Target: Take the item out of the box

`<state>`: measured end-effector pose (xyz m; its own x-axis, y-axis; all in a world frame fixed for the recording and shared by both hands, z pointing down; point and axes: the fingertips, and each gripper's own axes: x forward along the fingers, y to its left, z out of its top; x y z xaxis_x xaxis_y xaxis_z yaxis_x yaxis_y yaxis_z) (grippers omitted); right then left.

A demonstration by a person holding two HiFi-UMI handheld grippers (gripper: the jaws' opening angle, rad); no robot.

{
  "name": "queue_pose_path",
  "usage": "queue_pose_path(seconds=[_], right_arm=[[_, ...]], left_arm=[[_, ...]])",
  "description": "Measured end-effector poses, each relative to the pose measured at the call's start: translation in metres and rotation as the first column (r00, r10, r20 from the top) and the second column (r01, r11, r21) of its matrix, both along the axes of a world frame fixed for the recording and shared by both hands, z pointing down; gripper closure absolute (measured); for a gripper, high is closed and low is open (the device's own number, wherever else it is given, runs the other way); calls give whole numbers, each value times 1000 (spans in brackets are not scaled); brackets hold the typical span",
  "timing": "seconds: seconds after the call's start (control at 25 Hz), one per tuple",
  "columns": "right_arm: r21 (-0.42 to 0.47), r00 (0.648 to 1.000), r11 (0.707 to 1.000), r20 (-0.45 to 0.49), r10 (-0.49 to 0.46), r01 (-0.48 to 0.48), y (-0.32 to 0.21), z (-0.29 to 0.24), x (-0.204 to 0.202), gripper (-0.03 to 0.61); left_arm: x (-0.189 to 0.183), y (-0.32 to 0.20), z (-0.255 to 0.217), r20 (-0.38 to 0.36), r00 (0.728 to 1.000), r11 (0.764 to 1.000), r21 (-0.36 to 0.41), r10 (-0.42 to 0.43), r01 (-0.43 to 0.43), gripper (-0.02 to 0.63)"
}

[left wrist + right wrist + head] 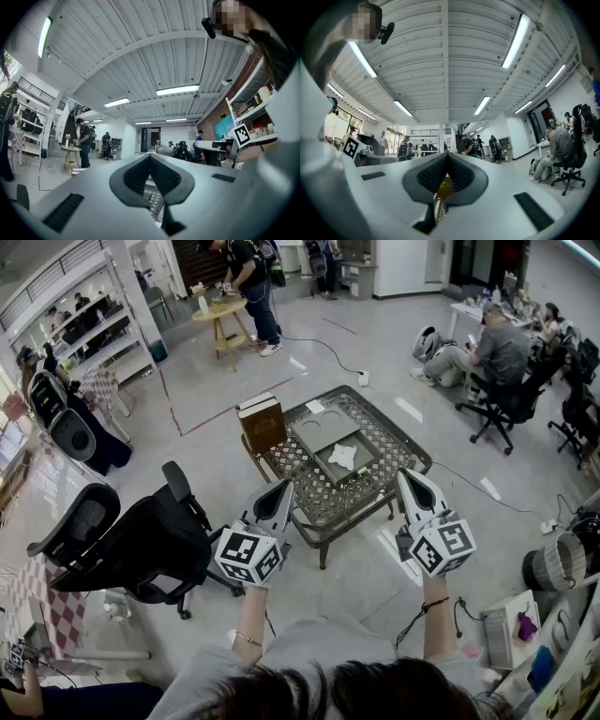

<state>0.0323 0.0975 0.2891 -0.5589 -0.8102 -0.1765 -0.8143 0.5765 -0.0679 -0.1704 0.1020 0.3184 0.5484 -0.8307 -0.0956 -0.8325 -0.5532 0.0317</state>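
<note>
A low table (375,498) with a lattice top stands in front of me. On it lies an open grey box (364,468) with a crumpled white item (343,457) inside, and its grey lid (323,431) lies just behind. My left gripper (280,491) hangs over the table's near left corner, shut and empty. Over the near right edge is my right gripper (409,481), also shut with nothing held. Both are well short of the box. In the left gripper view the left gripper (150,158) has its pads together. The right gripper (446,157) in the right gripper view is the same.
A brown wooden case (262,421) stands on the table's far left corner. A black office chair (141,545) is close on the left. A person (497,352) sits at desks at the back right, and others stand by a round wooden table (219,313) far back.
</note>
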Motion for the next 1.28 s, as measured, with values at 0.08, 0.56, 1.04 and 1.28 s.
queue_pose_path(seconds=[0.08, 0.56, 1.04, 1.28], right_arm=[[-1, 1000, 1000, 0, 10, -10, -1, 4, 4, 558], [19, 1000, 1000, -3, 6, -6, 3, 10, 27, 557], [5, 1000, 1000, 22, -16, 16, -3, 17, 50, 557], [-18, 1000, 1000, 22, -5, 6, -15, 23, 56, 557]], left_arm=[[0, 0, 1, 2, 1000, 1000, -3, 0, 0, 597], [19, 7, 4, 20, 1000, 1000, -3, -16, 16, 597], [51, 12, 15, 58, 998, 999, -35, -30, 32, 597], [54, 1, 17, 51, 998, 998, -48, -27, 30, 597]])
